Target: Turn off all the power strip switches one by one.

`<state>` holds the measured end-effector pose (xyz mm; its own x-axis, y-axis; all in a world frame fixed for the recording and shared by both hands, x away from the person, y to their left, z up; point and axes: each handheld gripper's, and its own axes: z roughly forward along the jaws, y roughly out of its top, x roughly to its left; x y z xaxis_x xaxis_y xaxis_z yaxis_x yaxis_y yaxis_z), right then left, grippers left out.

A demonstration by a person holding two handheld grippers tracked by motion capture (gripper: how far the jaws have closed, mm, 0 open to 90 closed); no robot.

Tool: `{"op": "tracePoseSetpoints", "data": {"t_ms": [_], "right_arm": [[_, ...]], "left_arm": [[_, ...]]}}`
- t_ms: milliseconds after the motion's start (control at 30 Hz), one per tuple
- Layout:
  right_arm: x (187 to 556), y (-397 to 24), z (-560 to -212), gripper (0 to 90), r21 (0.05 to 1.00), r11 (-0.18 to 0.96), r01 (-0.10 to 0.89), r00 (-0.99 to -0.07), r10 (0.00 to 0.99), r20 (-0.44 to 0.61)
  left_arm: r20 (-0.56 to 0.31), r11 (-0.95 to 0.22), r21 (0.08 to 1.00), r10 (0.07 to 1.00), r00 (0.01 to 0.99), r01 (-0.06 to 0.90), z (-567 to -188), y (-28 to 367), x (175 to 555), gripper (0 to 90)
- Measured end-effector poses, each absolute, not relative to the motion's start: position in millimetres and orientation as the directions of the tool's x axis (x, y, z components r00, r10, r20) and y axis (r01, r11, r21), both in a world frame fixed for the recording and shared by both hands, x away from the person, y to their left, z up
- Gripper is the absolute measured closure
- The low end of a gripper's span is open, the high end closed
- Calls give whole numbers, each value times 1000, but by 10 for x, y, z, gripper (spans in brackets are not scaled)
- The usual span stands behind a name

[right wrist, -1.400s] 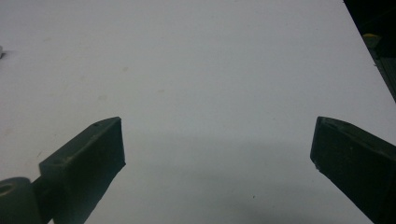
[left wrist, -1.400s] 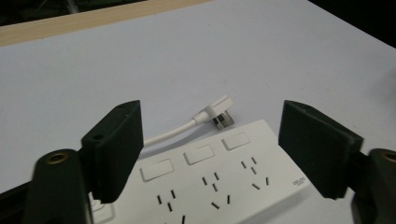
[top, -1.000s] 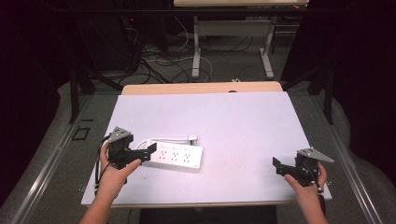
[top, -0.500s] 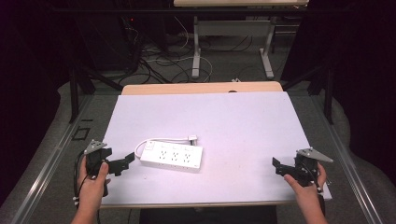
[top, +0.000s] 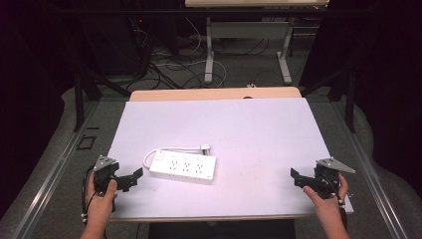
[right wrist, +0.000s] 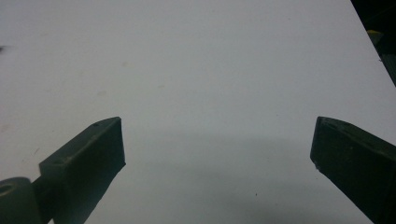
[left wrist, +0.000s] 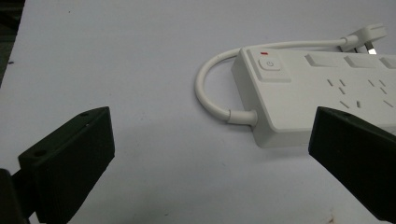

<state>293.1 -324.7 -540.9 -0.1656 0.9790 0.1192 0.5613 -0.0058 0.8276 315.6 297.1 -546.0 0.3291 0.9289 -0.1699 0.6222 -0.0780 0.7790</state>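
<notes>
A white power strip [top: 183, 168] lies flat on the white table [top: 249, 124], left of the middle. Its short cable [top: 147, 158] loops round to a plug [top: 204, 147] behind it. In the left gripper view the power strip [left wrist: 322, 88] shows its switch [left wrist: 270, 64] with a red mark, and the cable [left wrist: 208, 91] curves off its end. My left gripper [top: 133, 177] [left wrist: 210, 130] is open near the table's front left edge, a short way left of the strip and apart from it. My right gripper [top: 297, 178] [right wrist: 217, 140] is open over bare table at the front right, holding nothing.
Past the far end of the white top runs a wooden table edge [top: 214, 93]. Beyond it, cables [top: 169, 64] lie on the floor by a desk frame [top: 249, 50]. Metal rails [top: 54, 169] run along both sides of the table.
My left gripper has drawn back from beside the power strip toward the front left edge of the table. The power strip and my right gripper have not moved.
</notes>
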Motion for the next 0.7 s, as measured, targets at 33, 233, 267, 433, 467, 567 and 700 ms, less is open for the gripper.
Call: {"op": "tracePoseSetpoints", "data": {"t_ms": [33, 233, 267, 433, 467, 567, 700], "right_arm": [[2932, -3253, -5411, 24, 828, 2, 560, -171, 979, 113], [2942, -3259, -5421, 26, 831, 15, 556, -181, 978, 103], [2941, -3256, -5420, 26, 829, 13, 559, -180, 978, 106], [2938, -3243, -5418, 26, 819, 11, 574, -177, 978, 111], [2938, -3244, -5418, 26, 817, 15, 577, -178, 978, 108], [2946, -3242, -5431, 26, 820, 13, 572, -177, 978, 107], [2946, -3233, -5434, 26, 826, 9, 563, -177, 978, 110]], "left_arm": [[-169, -75, 784, 929, 329, 616, -5481, 2969, 3164, 1], [-186, -56, 763, 935, 302, 644, -5542, 2971, 3206, 1], [-187, -59, 758, 935, 302, 650, -5542, 2974, 3210, 1], [-191, -50, 759, 936, 296, 649, -5565, 2981, 3222, 1], [-192, -51, 758, 935, 298, 650, -5571, 2980, 3224, 1], [-187, -64, 749, 934, 303, 659, -5568, 2977, 3231, 1], [-185, -66, 752, 934, 305, 656, -5560, 2966, 3224, 1]]}}
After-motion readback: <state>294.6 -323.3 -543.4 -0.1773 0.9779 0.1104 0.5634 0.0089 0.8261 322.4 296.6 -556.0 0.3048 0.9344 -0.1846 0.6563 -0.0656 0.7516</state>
